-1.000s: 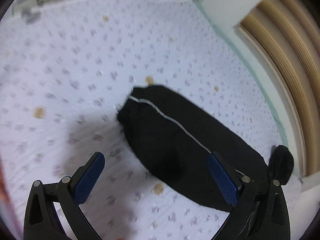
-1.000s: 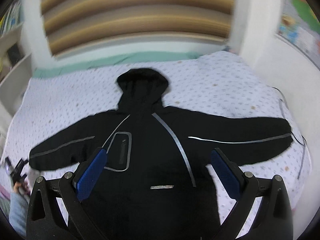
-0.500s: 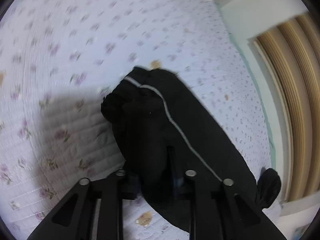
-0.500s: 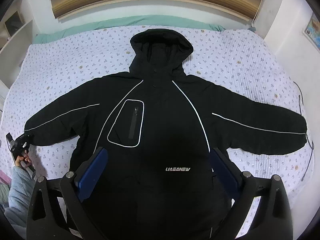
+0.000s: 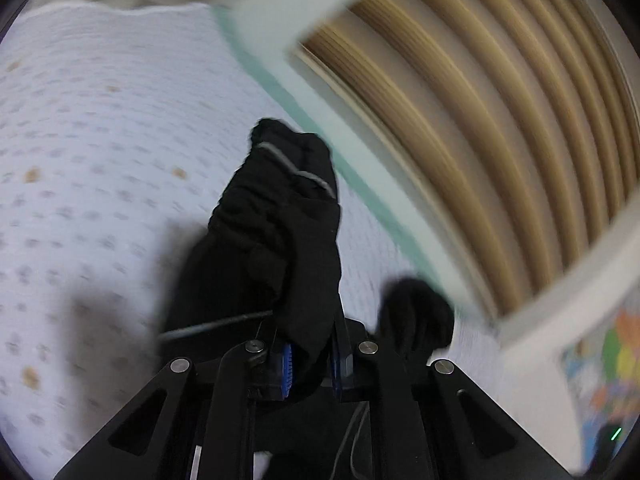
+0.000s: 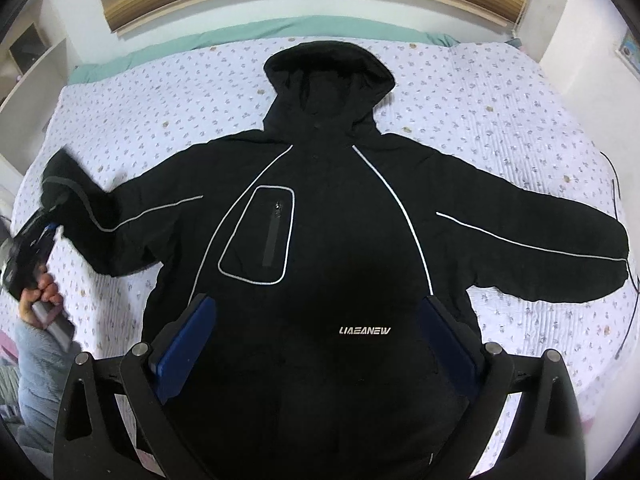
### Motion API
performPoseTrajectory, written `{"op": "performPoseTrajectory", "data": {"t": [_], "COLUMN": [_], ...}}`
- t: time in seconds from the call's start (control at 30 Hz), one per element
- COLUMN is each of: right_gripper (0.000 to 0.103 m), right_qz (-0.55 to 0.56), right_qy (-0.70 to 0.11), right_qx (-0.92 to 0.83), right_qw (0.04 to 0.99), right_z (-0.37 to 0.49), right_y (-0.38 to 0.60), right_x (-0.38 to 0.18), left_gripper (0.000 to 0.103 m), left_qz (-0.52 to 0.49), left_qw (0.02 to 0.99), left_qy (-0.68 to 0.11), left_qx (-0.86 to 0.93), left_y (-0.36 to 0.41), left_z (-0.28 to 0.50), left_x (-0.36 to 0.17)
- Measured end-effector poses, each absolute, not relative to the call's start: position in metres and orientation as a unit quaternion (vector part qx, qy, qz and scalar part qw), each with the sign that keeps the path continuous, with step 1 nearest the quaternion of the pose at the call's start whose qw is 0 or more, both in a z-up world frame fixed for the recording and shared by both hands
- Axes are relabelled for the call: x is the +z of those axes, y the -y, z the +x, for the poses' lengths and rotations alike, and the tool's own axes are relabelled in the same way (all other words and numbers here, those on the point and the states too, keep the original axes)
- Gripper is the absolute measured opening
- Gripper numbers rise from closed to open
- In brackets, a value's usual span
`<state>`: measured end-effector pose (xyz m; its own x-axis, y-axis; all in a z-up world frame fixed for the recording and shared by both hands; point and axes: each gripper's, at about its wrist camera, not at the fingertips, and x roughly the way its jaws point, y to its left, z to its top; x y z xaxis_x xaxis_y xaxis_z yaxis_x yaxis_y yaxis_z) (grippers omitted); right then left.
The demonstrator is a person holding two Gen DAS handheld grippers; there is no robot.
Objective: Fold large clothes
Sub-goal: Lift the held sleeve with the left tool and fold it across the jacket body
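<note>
Even soft indoor light, left wrist view heavily motion-blurred with dark shadow at lower left, right wrist view sharp, both fisheye-bent with black corners.

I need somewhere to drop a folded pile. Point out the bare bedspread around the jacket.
Bare bedspread lies either side of the hood, above both sleeves; also under the right sleeve. Crowded at the left sleeve, pinched by the closing left gripper.

The left view is blurry. The sleeve (image 5: 280, 216) hides most of the left gripper's (image 5: 311, 364) blue pads (image 5: 286, 364). In the right view, the jacket's (image 6: 320, 264) bottom is cut off behind the right gripper (image 6: 316, 340).
</note>
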<state>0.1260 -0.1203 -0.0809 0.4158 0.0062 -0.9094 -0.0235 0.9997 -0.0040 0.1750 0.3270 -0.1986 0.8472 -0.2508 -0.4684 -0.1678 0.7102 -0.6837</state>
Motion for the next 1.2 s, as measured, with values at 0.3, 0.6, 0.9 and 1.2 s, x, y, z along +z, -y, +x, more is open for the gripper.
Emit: {"op": "performPoseTrajectory", "data": {"t": [0.3,0.6,0.9,1.2], "right_gripper": [0.101,0.101,0.101,0.101], "right_qz": [0.024,0.049,0.095,0.115], "right_qy": [-0.554,-0.564,-0.567,-0.522], "right_qx": [0.009,0.013,0.018,0.181], "right_qw": [0.832,0.824,0.818,0.826], "right_z": [0.126,0.128,0.131,0.173], "right_y": [0.132,0.143,0.16,0.129], "right_x": [-0.095,-0.106,-0.112,-0.115], "left_gripper": [0.013,0.016,0.05,0.052], "left_qz": [-0.206,-0.148,-0.198,-0.198], "left_qw": [0.9,0.865,0.83,0.866], "left_qy": [-0.378,-0.476,-0.514,-0.448], "left_qx": [-0.073,-0.058,-0.09,-0.103], "left_y": [-0.189,-0.151,-0.143,-0.159], "left_z": [0.21,0.223,0.215,0.166], "left_x": [-0.22,-0.272,-0.274,-0.185]}}
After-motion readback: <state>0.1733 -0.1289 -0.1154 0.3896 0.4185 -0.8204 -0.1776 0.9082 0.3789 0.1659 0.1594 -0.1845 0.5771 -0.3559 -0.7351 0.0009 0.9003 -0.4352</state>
